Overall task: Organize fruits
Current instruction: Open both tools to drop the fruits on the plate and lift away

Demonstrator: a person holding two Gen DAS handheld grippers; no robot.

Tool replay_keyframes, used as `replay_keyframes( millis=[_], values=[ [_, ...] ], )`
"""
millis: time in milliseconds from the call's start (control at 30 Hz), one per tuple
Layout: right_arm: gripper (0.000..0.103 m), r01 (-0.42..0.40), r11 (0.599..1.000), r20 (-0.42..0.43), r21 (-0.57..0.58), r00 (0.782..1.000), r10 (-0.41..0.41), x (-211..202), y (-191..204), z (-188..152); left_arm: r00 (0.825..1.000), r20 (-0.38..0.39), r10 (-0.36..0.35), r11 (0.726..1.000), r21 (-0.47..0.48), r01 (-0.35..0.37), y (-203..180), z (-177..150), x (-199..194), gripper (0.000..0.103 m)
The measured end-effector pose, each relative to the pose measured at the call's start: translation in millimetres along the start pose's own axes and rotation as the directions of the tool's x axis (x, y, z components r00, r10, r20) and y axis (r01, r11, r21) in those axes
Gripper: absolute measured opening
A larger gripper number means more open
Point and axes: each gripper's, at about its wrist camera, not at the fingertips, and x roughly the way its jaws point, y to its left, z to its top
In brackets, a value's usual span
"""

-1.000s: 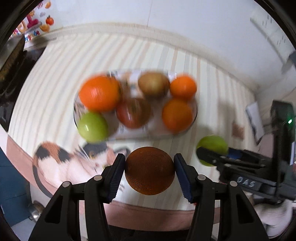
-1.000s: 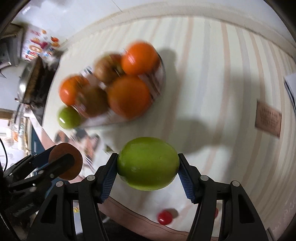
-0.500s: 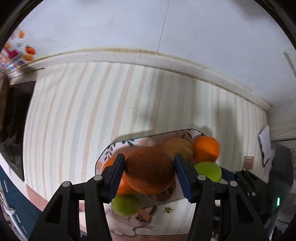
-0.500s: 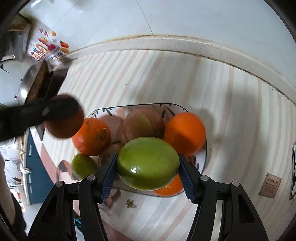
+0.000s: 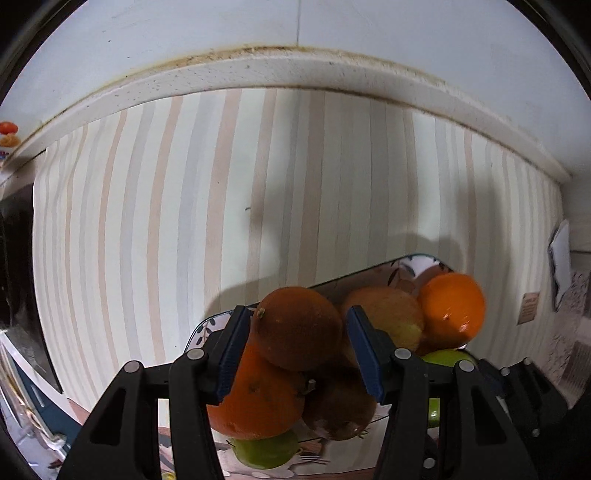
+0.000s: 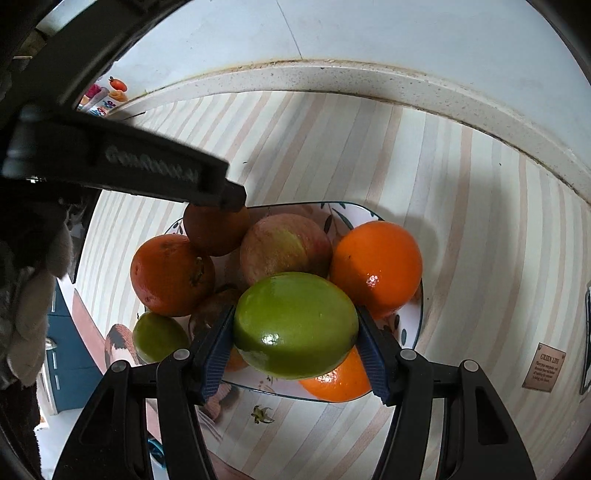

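Observation:
My left gripper (image 5: 297, 334) is shut on a dark orange (image 5: 297, 328), held over the left part of a patterned plate (image 5: 201, 328). My right gripper (image 6: 295, 328) is shut on a green apple (image 6: 295, 325), held over the plate's (image 6: 413, 332) near side. The plate holds several fruits: oranges (image 6: 375, 264), a reddish apple (image 6: 284, 247), a brownish fruit (image 5: 340, 406) and a small green fruit (image 6: 159, 338). The left gripper's finger (image 6: 147, 166) and its dark orange (image 6: 214, 230) show in the right wrist view.
The plate sits on a striped counter (image 5: 221, 203) backed by a white wall (image 5: 295, 22). A cat-print mat (image 6: 122, 347) lies under the plate's near edge. A small brown label (image 6: 545, 365) lies at the right. A black appliance (image 5: 18, 258) stands at the left.
Both grippers moved forward and over the plate with their fruits still held. The plate now lies right under the fingers.

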Motion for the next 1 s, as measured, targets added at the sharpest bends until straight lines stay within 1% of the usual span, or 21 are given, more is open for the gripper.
replay_keyframes(
  millis=[67,133,167,200,267,400,433,467,533,633,767,900,1000],
  values=[
    [0.066,-0.007,1.000,-0.002,0.013,1.000,0.007,0,-1,0,1.000,-0.005,0.022,1.000,0.002,-0.022,-3,-2,3,0.052],
    [0.070,-0.020,0.999,-0.012,0.030,1.000,0.021,0,-4,1,1.000,-0.006,0.024,1.000,-0.001,-0.024,-3,-5,2,0.052],
    [0.075,-0.023,0.999,-0.013,0.037,1.000,0.024,0,-5,1,1.000,-0.003,0.024,1.000,-0.008,-0.024,-2,-6,1,0.052],
    [0.078,-0.027,0.999,-0.013,0.044,1.000,0.028,-1,-6,1,1.000,0.005,0.023,1.000,-0.017,-0.023,-1,-8,-2,0.052],
    [0.079,-0.042,0.997,-0.008,0.058,0.999,0.043,-5,-9,1,1.000,0.022,0.013,0.999,-0.037,-0.012,2,-13,-8,0.053],
    [0.085,-0.060,0.995,0.004,0.085,0.998,0.060,-14,-17,-2,0.996,0.086,-0.021,0.995,-0.092,0.029,13,-28,-26,0.061],
    [0.086,-0.058,0.994,0.008,0.090,0.998,0.058,-18,-19,-4,0.995,0.101,-0.023,0.994,-0.102,0.034,14,-32,-31,0.072],
    [0.089,-0.055,0.994,0.012,0.095,0.998,0.054,-21,-21,-6,0.993,0.117,-0.025,0.993,-0.109,0.038,17,-38,-35,0.082],
    [0.093,-0.042,0.995,0.022,0.096,0.999,0.040,-28,-24,-8,0.988,0.157,-0.016,0.991,-0.128,0.036,18,-54,-45,0.087],
    [0.094,0.027,0.997,0.020,0.074,0.999,-0.029,-36,-23,-16,0.979,0.202,0.036,0.989,-0.149,-0.005,21,-77,-56,0.088],
    [0.094,0.085,0.995,0.039,0.043,0.995,-0.086,-48,-21,-30,0.966,0.255,0.037,0.981,-0.192,0.013,21,-114,-65,0.088],
    [0.094,0.121,0.992,0.080,0.027,0.989,-0.122,-64,-18,-45,0.950,0.305,0.069,0.975,-0.221,0.000,16,-147,-73,0.088],
    [0.094,0.133,0.991,0.113,0.017,0.985,-0.134,-80,-15,-57,0.935,0.343,0.090,0.973,-0.231,-0.009,10,-166,-81,0.088]
  ],
)
